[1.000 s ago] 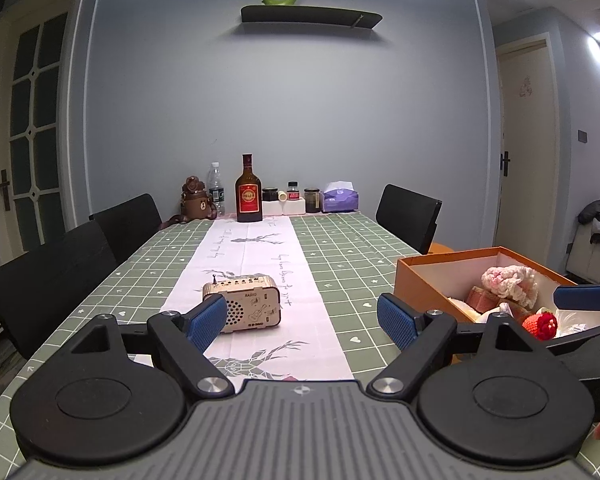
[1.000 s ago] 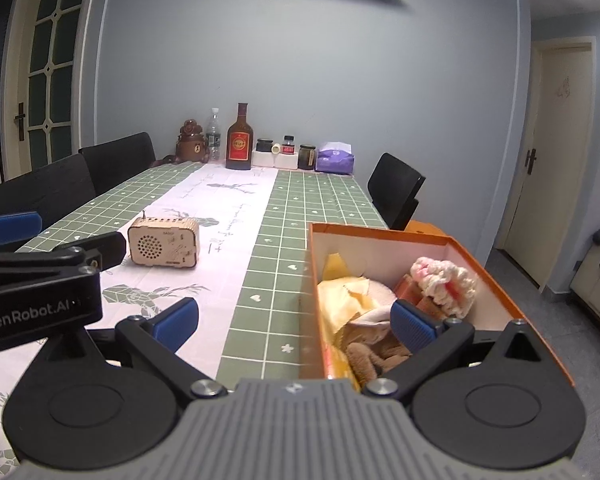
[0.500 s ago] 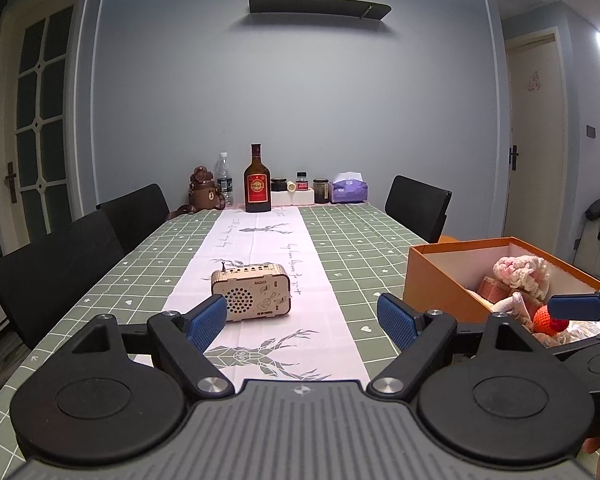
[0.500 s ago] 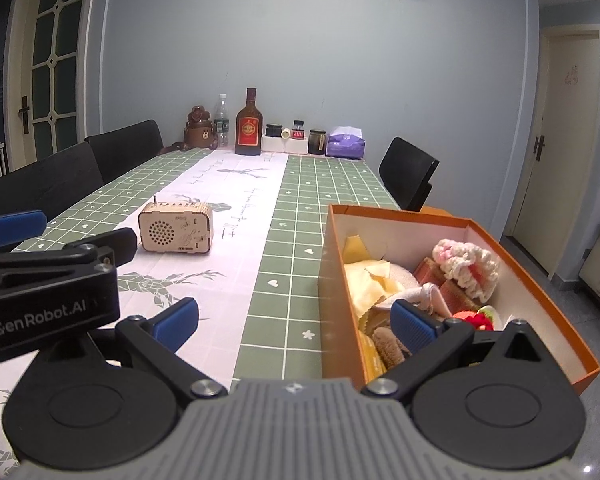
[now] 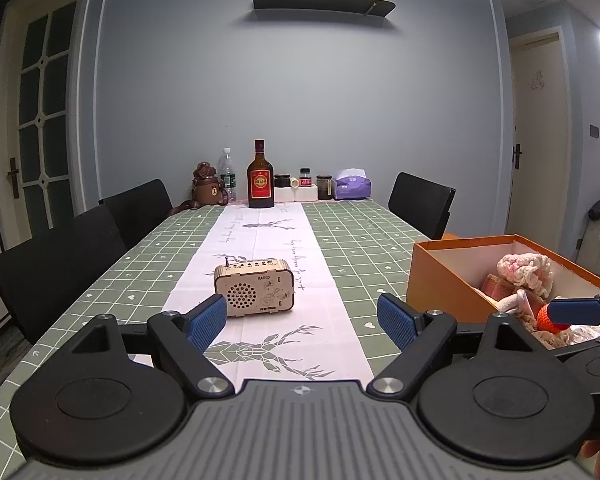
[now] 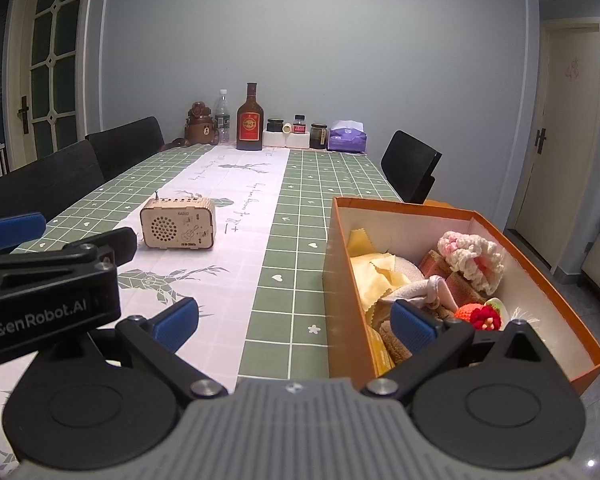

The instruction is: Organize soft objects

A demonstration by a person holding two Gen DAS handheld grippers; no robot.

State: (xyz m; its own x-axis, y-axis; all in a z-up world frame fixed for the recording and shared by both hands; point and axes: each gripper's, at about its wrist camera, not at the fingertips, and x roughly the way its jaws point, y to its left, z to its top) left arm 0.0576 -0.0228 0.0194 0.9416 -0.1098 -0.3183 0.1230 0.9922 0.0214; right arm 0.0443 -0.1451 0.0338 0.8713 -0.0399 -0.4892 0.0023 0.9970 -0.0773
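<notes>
Left gripper (image 5: 302, 322): jaws spread wide, holding nothing, beside the orange cardboard box (image 6: 540, 280).
Right gripper (image 6: 294, 322): spread wide, empty, at the box's near corner.
Progress: judged nearly finished; no soft item lies outside the box.
Inside the box: yellow cloths (image 6: 374, 266), one pink-white crochet piece (image 6: 470, 256), one red knitted strawberry (image 6: 478, 316), others overlapping, uncountable.
Beyond the box: one wooden radio (image 6: 178, 228), two bottles.
</notes>
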